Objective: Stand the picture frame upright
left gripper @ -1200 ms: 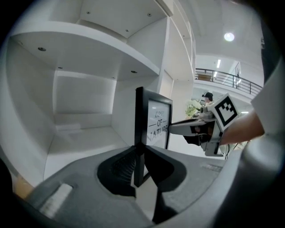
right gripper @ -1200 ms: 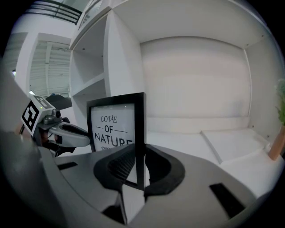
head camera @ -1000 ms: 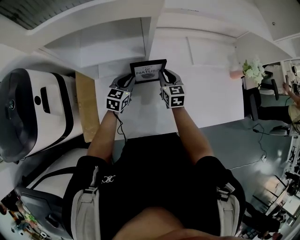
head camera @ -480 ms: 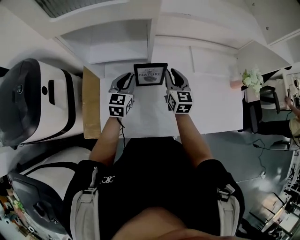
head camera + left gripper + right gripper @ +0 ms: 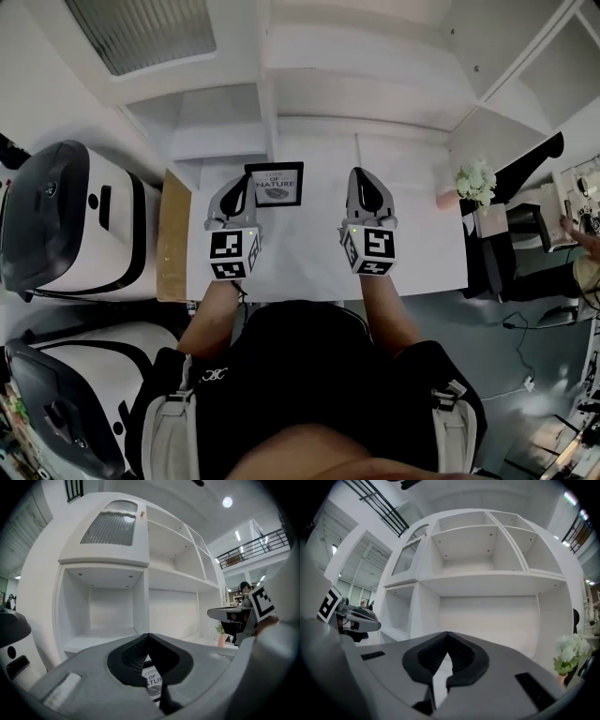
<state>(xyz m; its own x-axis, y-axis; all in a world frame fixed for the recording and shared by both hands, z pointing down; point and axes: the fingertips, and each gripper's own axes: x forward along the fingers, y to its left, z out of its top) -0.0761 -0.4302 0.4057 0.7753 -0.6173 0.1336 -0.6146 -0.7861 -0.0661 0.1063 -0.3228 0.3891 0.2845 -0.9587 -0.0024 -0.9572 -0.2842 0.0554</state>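
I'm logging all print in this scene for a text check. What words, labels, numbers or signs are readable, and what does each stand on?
"OF" above "ATUR": on the black-rimmed picture frame, seen past the shut left claw, which hides the rest of the print.
Smaller line above those words on the frame: too blurred to read.
Black-and-white marker cubes: square patterns only, no words or numbers.
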